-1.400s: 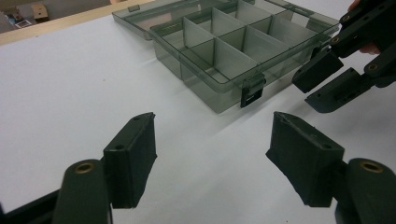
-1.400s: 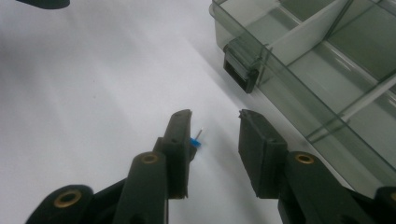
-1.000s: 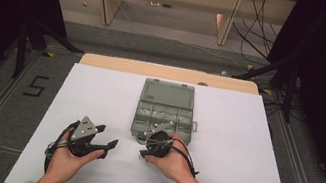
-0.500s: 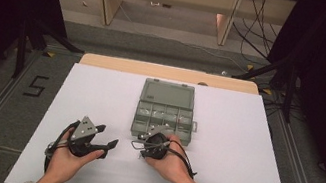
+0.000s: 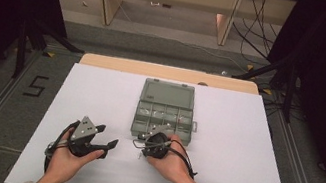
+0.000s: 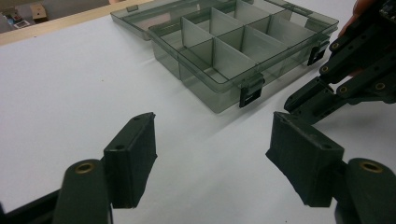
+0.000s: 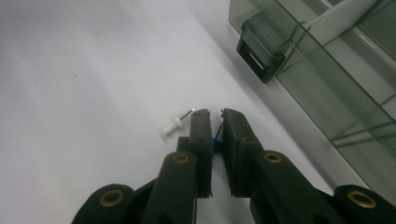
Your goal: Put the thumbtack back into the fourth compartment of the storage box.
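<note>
1. Left gripper (image 5: pixel 108 144) held in the left hand (image 5: pixel 64 163) above the white tabletop (image 5: pixel 99 95), toward the near left part; jaws spread wide, nothing between them.
2. In the left gripper view, same two jaws far apart over bare white surface, pointing toward the box (image 6: pixel 243 51).
3. Grey see-through plastic box (image 5: pixel 164 117) in the middle of the tabletop, lid open flat toward the far edge, dividers inside; black latches (image 6: pixel 250 95) on its near wall.
4. Right gripper (image 5: pixel 139 144) held in the right hand (image 5: pixel 171 161), just in front of the near left corner of the box, low to the surface.
5. In the right gripper view, jaws almost closed, pinching a blue pushpin (image 7: pixel 216 143) with its thin needle pointing forward.
6. White pushpin (image 7: pixel 173 125) lying on the tabletop just beside the left jaw tip; touching or not, cannot tell.
</note>
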Motion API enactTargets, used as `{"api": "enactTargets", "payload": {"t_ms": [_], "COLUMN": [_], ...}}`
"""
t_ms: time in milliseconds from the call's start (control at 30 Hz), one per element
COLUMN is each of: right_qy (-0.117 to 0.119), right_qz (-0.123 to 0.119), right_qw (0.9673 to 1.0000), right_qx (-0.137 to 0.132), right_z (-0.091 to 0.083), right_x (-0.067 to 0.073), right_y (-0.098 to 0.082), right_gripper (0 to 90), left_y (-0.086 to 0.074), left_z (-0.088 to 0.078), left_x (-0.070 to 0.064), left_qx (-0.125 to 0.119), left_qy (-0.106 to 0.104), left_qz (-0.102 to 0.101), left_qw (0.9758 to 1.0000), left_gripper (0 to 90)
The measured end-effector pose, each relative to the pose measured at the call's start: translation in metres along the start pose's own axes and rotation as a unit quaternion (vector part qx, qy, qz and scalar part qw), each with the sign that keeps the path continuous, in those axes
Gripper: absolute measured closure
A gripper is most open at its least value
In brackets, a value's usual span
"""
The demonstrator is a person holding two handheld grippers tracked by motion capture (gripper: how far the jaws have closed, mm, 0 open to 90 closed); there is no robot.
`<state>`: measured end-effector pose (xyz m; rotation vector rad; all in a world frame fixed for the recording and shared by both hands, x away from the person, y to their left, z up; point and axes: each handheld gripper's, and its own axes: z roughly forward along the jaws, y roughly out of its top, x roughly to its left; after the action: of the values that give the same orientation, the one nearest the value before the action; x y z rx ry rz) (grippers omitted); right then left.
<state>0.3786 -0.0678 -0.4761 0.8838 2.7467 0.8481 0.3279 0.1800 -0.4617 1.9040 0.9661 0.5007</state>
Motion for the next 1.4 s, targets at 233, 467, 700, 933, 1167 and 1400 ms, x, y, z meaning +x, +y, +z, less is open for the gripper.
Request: {"api": "enactTargets", "payload": {"t_ms": [233, 467, 700, 933, 1167, 1400], "right_qy": [0.003, 0.004, -0.001, 0.001, -0.002, -0.003], "right_qz": [0.002, 0.004, 0.012, 0.02, 0.023, 0.029], "right_qw": [1.0, 0.9999, 0.9996, 0.9994, 0.9991, 0.9987], "right_qx": [-0.004, -0.013, -0.026, -0.029, -0.037, -0.043], "right_z": [-0.004, -0.011, -0.018, -0.025, -0.031, -0.035], "right_x": [-0.001, -0.003, -0.007, -0.012, -0.016, -0.02], "right_y": [0.002, 0.004, 0.006, 0.008, 0.009, 0.01], "right_gripper": [83.3, 83.3, 83.3, 83.3, 83.3, 83.3], "left_y": [0.0, 0.0, 0.0, 0.0, 0.0, 0.0], "left_z": [0.0, 0.0, 0.0, 0.0, -0.001, 0.0], "left_x": [0.0, 0.0, 0.0, 0.001, 0.001, 0.001], "left_qx": [-0.001, 0.0, 0.0, 0.0, 0.0, 0.0], "left_qy": [0.0, 0.001, 0.0, 0.0, 0.0, 0.0], "left_qz": [0.0, 0.0, 0.0, 0.0, 0.004, 0.006], "left_qw": [1.0, 1.0, 1.0, 1.0, 1.0, 1.0], "left_gripper": [31.2, 31.2, 31.3, 31.3, 31.3, 31.3]}}
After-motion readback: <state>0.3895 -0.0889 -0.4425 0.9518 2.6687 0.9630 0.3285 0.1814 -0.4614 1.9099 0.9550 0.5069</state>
